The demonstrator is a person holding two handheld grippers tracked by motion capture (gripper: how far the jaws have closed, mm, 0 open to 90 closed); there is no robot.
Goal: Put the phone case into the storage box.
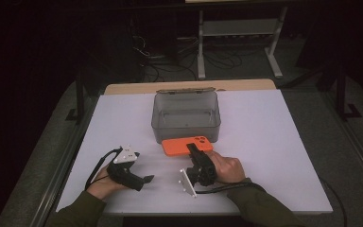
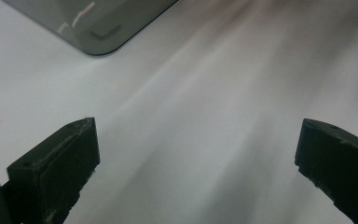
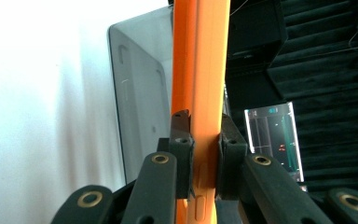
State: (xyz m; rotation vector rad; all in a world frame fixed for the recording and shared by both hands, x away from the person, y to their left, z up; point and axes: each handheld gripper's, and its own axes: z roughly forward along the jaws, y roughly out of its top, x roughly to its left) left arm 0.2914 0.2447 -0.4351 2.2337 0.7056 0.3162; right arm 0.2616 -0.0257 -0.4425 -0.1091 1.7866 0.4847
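Orange phone (image 1: 187,145): one, pinched edgewise in my right claw (image 1: 193,152), just near of the box.
Right hand (image 1: 228,169): rolled sideways on the desk (image 1: 274,142).
Left claw (image 1: 147,179): spread wide, holding nothing, low at near left.
Grey box (image 1: 185,115): one, lidless, far centre.
Hidden: the phone's near end, behind my claw.

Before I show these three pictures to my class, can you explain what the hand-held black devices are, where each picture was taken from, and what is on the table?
A person holds a two-jaw gripper in each hand. The high view looks down on the white table. The other two come from cameras riding on each gripper. On the table stands an open grey plastic box. The right gripper has its jaws shut on the edge of an orange phone, just in front of the box. The left gripper has its jaws wide apart over bare table, holding nothing.
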